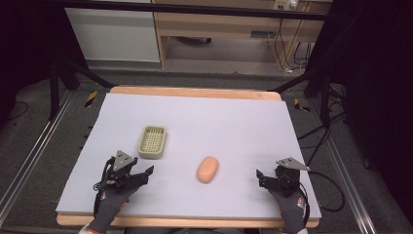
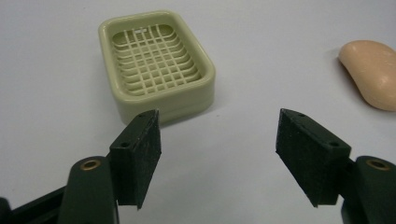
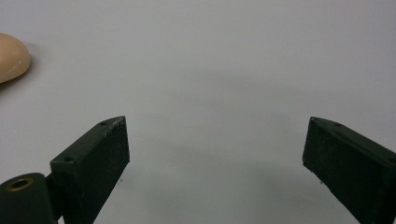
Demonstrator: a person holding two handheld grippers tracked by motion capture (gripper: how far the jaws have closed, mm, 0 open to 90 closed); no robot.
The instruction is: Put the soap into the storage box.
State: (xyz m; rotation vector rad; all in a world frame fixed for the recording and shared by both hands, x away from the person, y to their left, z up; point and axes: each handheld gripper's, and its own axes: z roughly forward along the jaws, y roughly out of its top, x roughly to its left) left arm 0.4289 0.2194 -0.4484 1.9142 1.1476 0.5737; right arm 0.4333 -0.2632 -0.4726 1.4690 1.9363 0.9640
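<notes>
On the table (image 1: 195,117), seen from the high view, a pale green soap dish (image 1: 152,142) sits left of centre and a peach soap bar (image 1: 208,169) lies near the middle, apart from it. Just below the dish, the left tool (image 1: 144,171) rests with jaws apart; the right tool (image 1: 261,176) rests well right of the soap.

From the left gripper view, the left tool (image 2: 217,140) gapes wide, the soap dish (image 2: 156,63) just beyond its left jaw, the soap bar (image 2: 373,72) far right.

From the right gripper view, the right tool (image 3: 217,142) stands wide open over bare table, the soap bar (image 3: 11,56) at the left edge.
</notes>
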